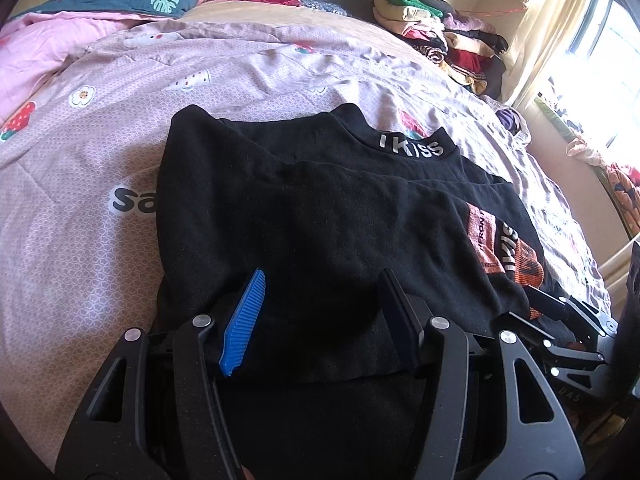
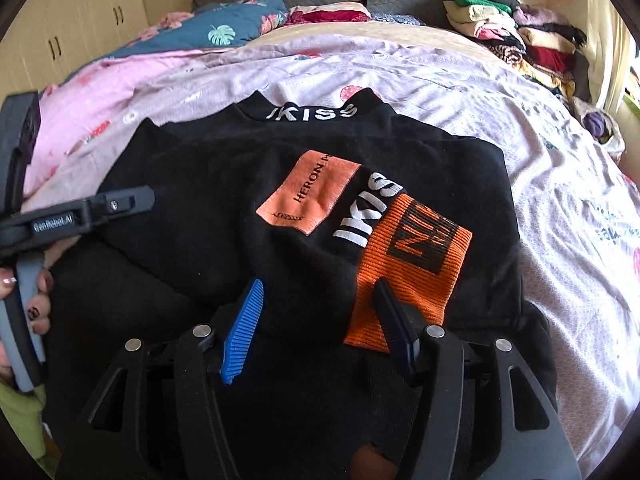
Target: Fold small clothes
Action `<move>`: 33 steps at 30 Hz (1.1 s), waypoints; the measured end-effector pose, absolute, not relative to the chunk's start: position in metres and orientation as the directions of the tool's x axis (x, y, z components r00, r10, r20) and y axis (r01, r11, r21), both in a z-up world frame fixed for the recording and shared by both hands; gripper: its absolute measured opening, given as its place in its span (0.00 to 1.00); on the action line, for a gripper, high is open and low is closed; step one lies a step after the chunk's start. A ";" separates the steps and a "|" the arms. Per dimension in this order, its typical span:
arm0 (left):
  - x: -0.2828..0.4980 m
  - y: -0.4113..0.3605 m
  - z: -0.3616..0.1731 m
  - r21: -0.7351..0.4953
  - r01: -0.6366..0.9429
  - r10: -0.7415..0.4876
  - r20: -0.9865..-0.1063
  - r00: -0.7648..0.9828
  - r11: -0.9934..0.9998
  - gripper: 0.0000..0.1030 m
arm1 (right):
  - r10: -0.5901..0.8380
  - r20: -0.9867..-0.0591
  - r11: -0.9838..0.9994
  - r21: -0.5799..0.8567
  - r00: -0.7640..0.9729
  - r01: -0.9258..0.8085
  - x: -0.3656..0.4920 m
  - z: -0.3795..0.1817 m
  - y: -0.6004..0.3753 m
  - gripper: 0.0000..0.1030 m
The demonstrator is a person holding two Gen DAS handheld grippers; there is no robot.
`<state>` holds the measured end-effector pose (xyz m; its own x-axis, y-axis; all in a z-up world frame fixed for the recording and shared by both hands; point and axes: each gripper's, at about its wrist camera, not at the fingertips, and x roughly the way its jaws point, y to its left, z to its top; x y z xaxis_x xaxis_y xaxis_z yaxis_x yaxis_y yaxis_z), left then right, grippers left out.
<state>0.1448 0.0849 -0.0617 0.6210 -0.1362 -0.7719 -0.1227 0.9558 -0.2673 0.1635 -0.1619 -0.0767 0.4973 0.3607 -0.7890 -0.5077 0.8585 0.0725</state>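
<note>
The left gripper (image 1: 320, 300) points forward and steeply down, its jaws standing apart with a wide gap between the blue ribbed pad on one finger and the dark pad on the other; the pads press on nothing. The right gripper (image 2: 318, 308) is tilted down in much the same way, jaws likewise parted, nothing clamped. In the right wrist view the left gripper's body juts in from the left edge, and the person's left hand (image 2: 28, 304) wraps its grey handle, fingers curled round it; whether the thumb presses the trigger is unclear.
</note>
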 end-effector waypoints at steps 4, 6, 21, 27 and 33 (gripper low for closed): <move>0.145 0.085 -0.062 -0.269 -0.123 -0.137 -0.772 0.620 0.955 0.50 | 0.383 -0.786 0.861 0.114 0.485 -0.495 0.166 -0.076 -0.169 0.56; 0.144 0.085 -0.061 -0.287 -0.120 -0.154 -0.769 0.620 0.950 0.58 | 0.405 -0.777 0.858 0.142 0.481 -0.494 0.165 -0.072 -0.173 0.60; 0.137 0.082 -0.051 -0.295 -0.128 -0.154 -0.766 0.624 0.947 0.77 | 0.444 -0.712 0.873 0.210 0.543 -0.439 0.162 -0.052 -0.197 0.90; 0.136 0.081 -0.046 -0.314 -0.135 -0.164 -0.761 0.627 0.940 0.91 | 0.431 -0.701 0.887 0.214 0.568 -0.409 0.161 -0.049 -0.204 0.94; 0.135 0.076 -0.043 -0.293 -0.140 -0.146 -0.768 0.624 0.946 0.91 | 0.424 -0.685 0.894 0.211 0.592 -0.396 0.159 -0.045 -0.207 0.94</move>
<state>0.1347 0.0757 -0.0432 0.6243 -0.1456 -0.7675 -0.1395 0.9459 -0.2929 0.1595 -0.2068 -0.0449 0.5921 0.4243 -0.6851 -0.3962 0.8936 0.2110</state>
